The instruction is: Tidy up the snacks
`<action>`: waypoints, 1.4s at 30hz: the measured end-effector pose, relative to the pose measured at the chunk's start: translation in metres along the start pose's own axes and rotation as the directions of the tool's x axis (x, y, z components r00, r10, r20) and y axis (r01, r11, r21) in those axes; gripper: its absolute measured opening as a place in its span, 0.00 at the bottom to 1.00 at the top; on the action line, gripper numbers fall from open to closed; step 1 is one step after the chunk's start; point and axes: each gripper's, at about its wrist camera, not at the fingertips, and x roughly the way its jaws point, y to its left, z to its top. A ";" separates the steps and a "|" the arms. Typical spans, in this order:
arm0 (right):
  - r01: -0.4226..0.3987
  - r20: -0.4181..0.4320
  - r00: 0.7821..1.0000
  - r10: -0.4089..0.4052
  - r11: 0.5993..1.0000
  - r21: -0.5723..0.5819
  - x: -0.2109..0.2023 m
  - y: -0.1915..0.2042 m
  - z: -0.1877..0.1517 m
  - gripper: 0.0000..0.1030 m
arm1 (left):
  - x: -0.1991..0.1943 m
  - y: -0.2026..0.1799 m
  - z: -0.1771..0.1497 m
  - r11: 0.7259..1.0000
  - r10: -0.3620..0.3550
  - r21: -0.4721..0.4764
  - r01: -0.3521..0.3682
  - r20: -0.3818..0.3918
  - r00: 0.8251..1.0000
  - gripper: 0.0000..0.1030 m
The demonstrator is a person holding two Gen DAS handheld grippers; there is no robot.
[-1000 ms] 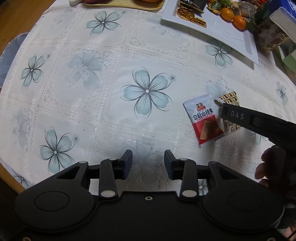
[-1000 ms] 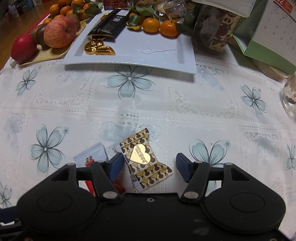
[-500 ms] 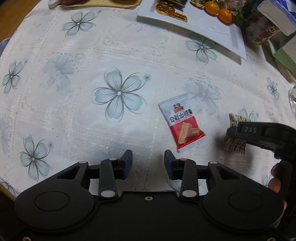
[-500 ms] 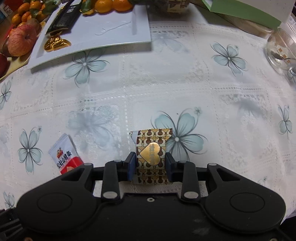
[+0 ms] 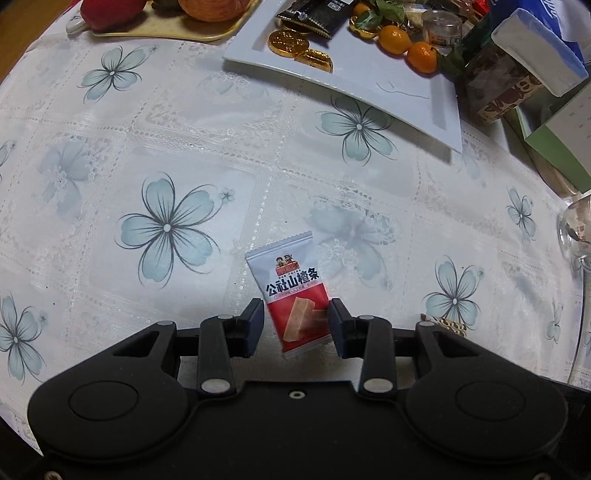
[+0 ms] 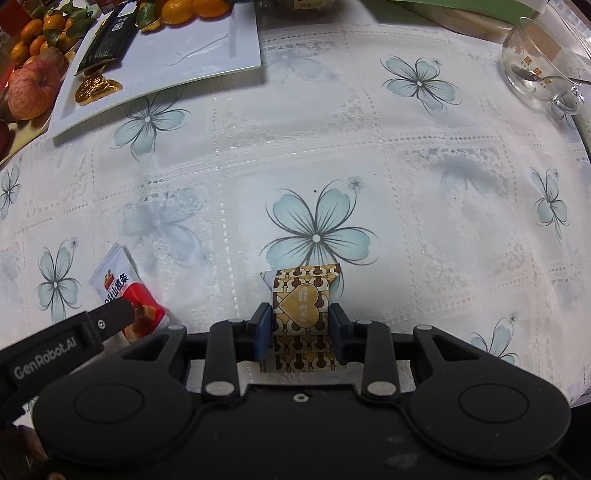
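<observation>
The red-and-white snack packet [image 5: 293, 295] is lying flat on the flowered tablecloth [image 5: 192, 155], its white top carrying black Chinese characters and its red lower half picturing pale bars, with a serrated seal along the upper edge. The left gripper [image 5: 295, 325] is straddling the packet's lower half with its jaws apart; the right-hand pad seems to be touching the packet's edge, while a gap is showing on the other side. From the right wrist view the same packet [image 6: 125, 291] is sitting to the left, partly under the left gripper's black finger.

The brown-and-gold candy [image 6: 301, 317], printed with a gold heart and a repeating brown pattern, is standing between the pads of the right gripper [image 6: 300, 332], which is clamping it on both sides at the near edge of the table.

Beyond both snacks a wide stretch of bare cloth is lying open up to the white rectangular plate [image 5: 413, 99], whose near rim is facing the grippers. The plate is holding gold coins [image 5: 291, 42], a dark wrapper [image 5: 317, 16] and small oranges [image 5: 406, 46]. A fruit tray with an apple [image 6: 33, 90] is sitting left of it, boxes [image 5: 509, 81] are crowding the far right, and a glass cup [image 6: 539, 62] is standing at the right edge.
</observation>
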 end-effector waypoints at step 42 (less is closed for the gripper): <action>-0.022 0.001 1.000 0.022 0.993 0.117 -0.001 -0.040 0.014 0.67 | 0.019 -0.012 -0.004 0.955 0.154 0.266 -0.128 -0.079 0.985 0.50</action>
